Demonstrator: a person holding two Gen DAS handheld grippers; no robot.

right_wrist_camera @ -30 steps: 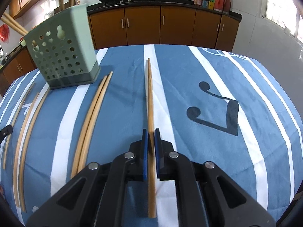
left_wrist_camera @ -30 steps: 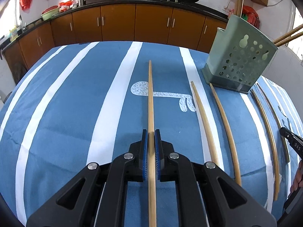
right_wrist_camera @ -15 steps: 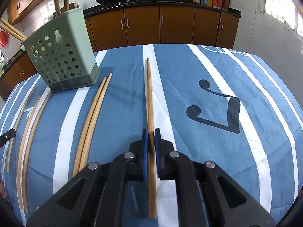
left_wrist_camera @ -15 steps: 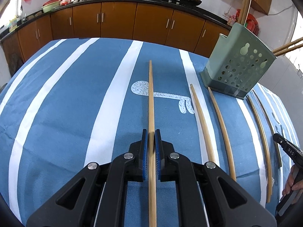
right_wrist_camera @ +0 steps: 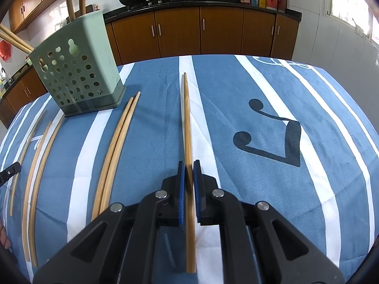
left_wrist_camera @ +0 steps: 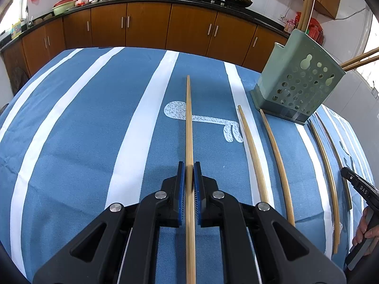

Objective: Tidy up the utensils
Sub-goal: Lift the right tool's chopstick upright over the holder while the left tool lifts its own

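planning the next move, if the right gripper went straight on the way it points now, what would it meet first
Most likely the blue striped tablecloth: the right gripper, shut on chopsticks, points down at bare cloth. The green holder stands off to its left.

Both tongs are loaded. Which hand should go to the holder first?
Right, probably: left tongs and right tongs both grip chopsticks, but the holder looks larger and nearer in the right wrist view.

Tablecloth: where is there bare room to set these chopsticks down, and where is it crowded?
Bare cloth lies left of the left claw and its chopstick, out to the white stripes, and right of the right claw, around the black note print. It is crowded between the claws: loose chopsticks lie below the green holder.
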